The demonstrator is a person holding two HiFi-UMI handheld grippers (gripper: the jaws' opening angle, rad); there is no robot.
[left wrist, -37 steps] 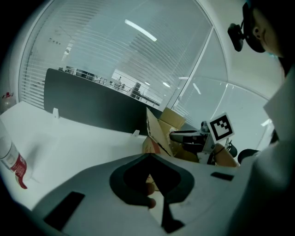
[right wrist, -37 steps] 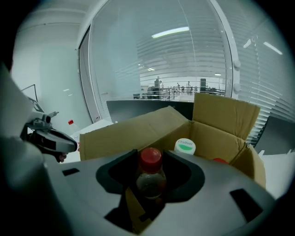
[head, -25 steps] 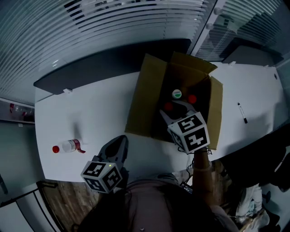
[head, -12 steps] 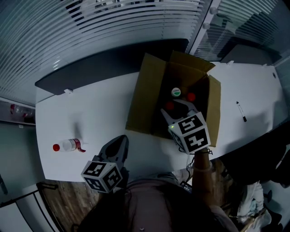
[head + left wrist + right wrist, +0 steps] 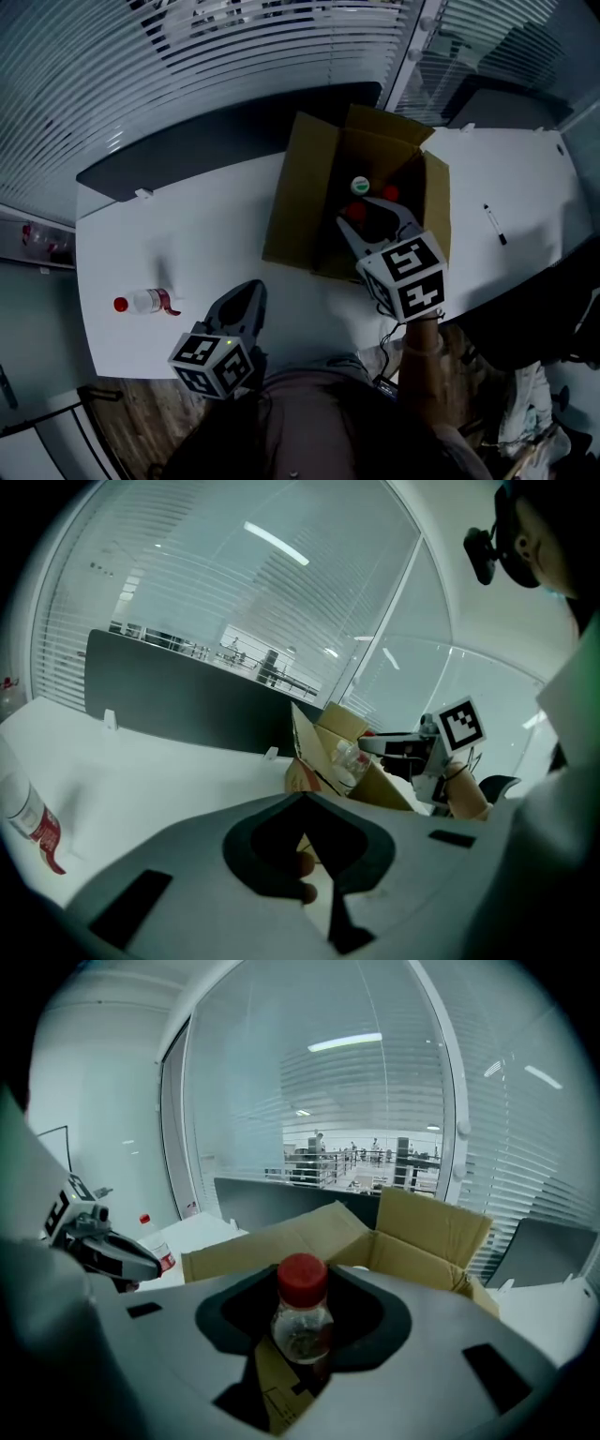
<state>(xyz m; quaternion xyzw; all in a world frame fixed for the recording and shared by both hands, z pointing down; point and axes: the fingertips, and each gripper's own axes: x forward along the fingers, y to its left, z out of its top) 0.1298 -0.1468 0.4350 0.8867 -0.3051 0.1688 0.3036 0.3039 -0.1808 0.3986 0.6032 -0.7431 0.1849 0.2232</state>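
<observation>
All three views share the cardboard box [image 5: 298, 202]: head view from steeply above, left gripper view from afar, right gripper view close.

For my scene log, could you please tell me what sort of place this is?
Probably an office: a white desk with a dark divider panel along its far edge, and slatted blinds beyond it.

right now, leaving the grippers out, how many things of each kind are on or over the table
red-cap bottles: 3
green-cap bottle: 1
cardboard box: 1
pen: 1
total: 6
</observation>
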